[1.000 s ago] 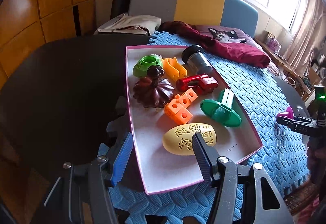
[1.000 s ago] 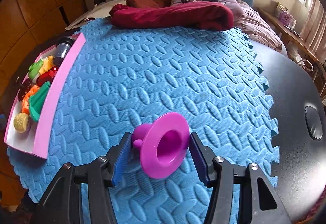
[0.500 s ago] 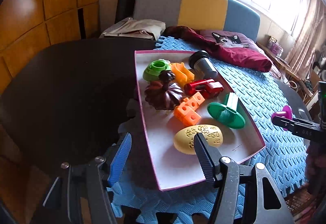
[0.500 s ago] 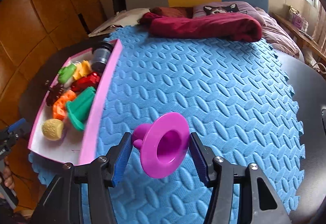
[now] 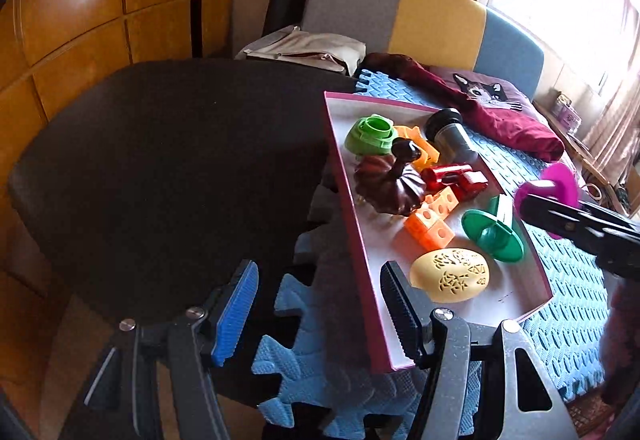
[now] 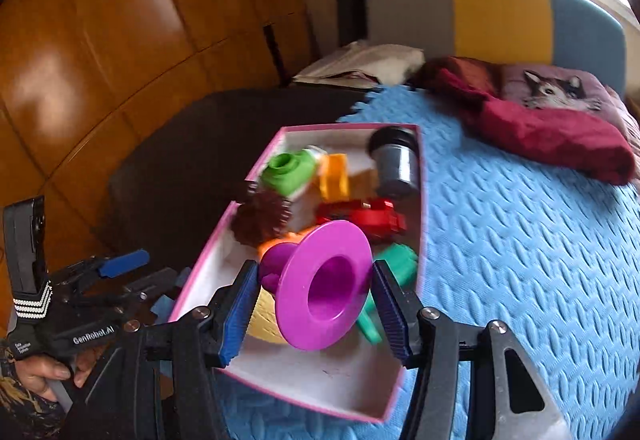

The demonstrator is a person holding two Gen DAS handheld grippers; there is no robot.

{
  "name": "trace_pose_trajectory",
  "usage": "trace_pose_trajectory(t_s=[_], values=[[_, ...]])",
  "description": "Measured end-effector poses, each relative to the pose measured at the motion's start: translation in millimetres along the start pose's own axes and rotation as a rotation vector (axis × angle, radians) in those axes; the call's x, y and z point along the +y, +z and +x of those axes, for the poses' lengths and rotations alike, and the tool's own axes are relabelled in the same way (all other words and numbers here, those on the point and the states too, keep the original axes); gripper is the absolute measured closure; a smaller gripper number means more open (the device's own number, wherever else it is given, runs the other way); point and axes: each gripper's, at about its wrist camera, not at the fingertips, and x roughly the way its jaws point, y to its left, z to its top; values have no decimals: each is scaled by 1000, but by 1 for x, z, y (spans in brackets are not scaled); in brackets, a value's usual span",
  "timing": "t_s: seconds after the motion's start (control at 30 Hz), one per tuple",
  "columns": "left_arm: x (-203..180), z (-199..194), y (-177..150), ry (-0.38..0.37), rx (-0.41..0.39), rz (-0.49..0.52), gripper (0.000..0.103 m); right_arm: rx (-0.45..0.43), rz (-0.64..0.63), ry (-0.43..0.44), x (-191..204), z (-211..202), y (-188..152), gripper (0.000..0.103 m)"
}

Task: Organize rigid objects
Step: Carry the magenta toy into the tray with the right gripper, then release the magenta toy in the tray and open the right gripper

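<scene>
Since a second ago my right gripper (image 6: 312, 302) has swung from over the open foam mat (image 6: 520, 240) to above the tray (image 6: 192, 292), and my left gripper (image 5: 316, 304) has shifted left, so it now straddles the tray's near left edge rather than the yellow egg (image 5: 450, 275). From the right wrist I see the purple funnel (image 6: 324, 284) clamped between the jaws, its flared mouth facing the camera and its narrow stem pointing away toward the toys; the piece is smooth, glossy magenta plastic with a wide round rim. That view blurs the tray's contents, and the funnel hides the egg almost entirely. The left wrist view gives them sharply: a green ring (image 5: 370, 133), a dark brown pumpkin shape (image 5: 390, 181), orange blocks (image 5: 430, 220), a red piece (image 5: 456, 177), a grey cylinder (image 5: 452, 137), and a green disc with a stem (image 5: 494, 232). There the funnel shows only as a magenta edge beyond the right gripper's black body, above the tray's right wall. My left jaws stand apart, holding nothing, low over the mat's near edge and the dark table (image 5: 160, 167).
</scene>
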Motion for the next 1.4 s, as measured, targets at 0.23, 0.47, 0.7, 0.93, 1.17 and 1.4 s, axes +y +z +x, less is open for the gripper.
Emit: trace_pose_trajectory(t_s=[0.23, 0.47, 0.7, 0.93, 1.17, 1.4], values=[[2, 7, -1, -3, 19, -7, 39, 48, -75, -12, 12, 43, 1, 45], [6, 8, -1, -7, 16, -23, 36, 68, -40, 12, 9, 45, 2, 45], [6, 7, -1, -9, 10, -27, 34, 55, -19, -49, 4, 40, -2, 34], [7, 1, 1, -2, -11, -28, 32, 24, 42, -42, -2, 27, -5, 34], [6, -3, 1, 25, -22, -31, 29, 0, 68, -59, -3, 17, -16, 34], [-7, -17, 1, 56, -82, -9, 12, -72, 89, -104, 4, 2, -22, 34]])
